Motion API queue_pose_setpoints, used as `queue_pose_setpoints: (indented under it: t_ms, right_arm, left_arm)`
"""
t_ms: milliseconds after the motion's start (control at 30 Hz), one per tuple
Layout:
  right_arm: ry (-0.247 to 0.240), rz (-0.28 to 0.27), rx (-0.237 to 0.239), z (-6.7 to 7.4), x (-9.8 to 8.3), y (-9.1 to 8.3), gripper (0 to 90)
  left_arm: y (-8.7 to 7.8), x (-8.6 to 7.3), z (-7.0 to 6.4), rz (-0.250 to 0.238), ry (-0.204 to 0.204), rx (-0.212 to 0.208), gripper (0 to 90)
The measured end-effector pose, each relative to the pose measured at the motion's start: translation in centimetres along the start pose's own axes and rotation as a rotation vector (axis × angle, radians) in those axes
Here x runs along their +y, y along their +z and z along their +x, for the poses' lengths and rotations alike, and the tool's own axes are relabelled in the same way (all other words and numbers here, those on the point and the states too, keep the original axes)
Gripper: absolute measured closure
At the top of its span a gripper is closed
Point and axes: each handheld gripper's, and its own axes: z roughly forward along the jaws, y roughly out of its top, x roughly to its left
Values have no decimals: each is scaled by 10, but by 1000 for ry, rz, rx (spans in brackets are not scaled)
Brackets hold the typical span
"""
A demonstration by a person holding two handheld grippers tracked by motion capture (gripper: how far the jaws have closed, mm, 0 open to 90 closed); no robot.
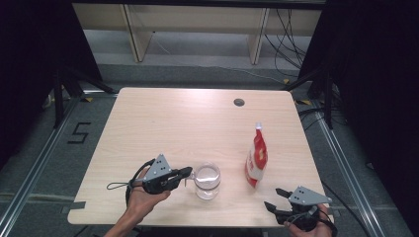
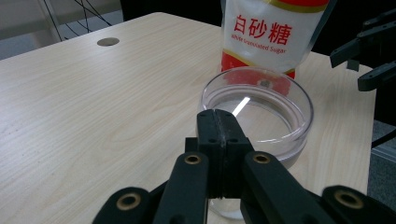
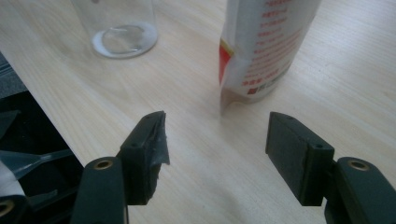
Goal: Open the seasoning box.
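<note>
Two low tongs (image 1: 189,171) (image 1: 277,199), beside glass (image 1: 207,180).

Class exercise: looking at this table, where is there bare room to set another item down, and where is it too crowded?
Free: the table's whole far half and left side, from the round hole forward. Crowded: the near edge, where the left gripper meets the clear glass cup, with the sugar bag and right gripper beside.

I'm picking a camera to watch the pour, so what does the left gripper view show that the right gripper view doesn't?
Left gripper view: the left gripper, jaws shut on the glass cup's handle; the cup's open rim; the printed words "White Granulated Sugar"; the table's round hole.

Right gripper view: the right gripper, jaws open with nothing between them, and the bag's base on the wood.

Both: the glass cup, the sugar bag and the wooden table.
</note>
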Motion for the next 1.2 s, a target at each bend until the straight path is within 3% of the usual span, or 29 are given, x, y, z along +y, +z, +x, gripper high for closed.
queue_pose_setpoints:
  t_ms: [167,233,267,400,700,833,1067,1167,1200]
  right_arm:
    - [-9,1,29,4,2,2,476]
    - [-9,-1,25,6,2,1,484]
    - [-10,1,41,8,3,2,495]
    - [-27,-15,64,13,6,4,549]
    - [-72,-113,66,27,15,8,663]
    - [-74,-135,98,32,19,15,709]
    - [-106,-172,145,42,32,32,805]
    - [-98,-172,144,46,37,37,824]
    - [-131,-171,155,46,40,40,833]
  left_arm:
    - [0,-1,0,-3,-16,-1,892]
    - [0,-1,1,-5,7,-4,891]
    - [0,-1,0,-7,-13,6,892]
    - [0,-1,-1,-9,-11,9,891]
    - [-1,-2,0,-7,1,10,891]
    - [-1,-2,0,-7,11,7,891]
    - [-1,-3,0,-11,-13,5,891]
    - [-1,-4,1,-18,-17,6,892]
    - [-1,-4,1,-16,-16,8,892]
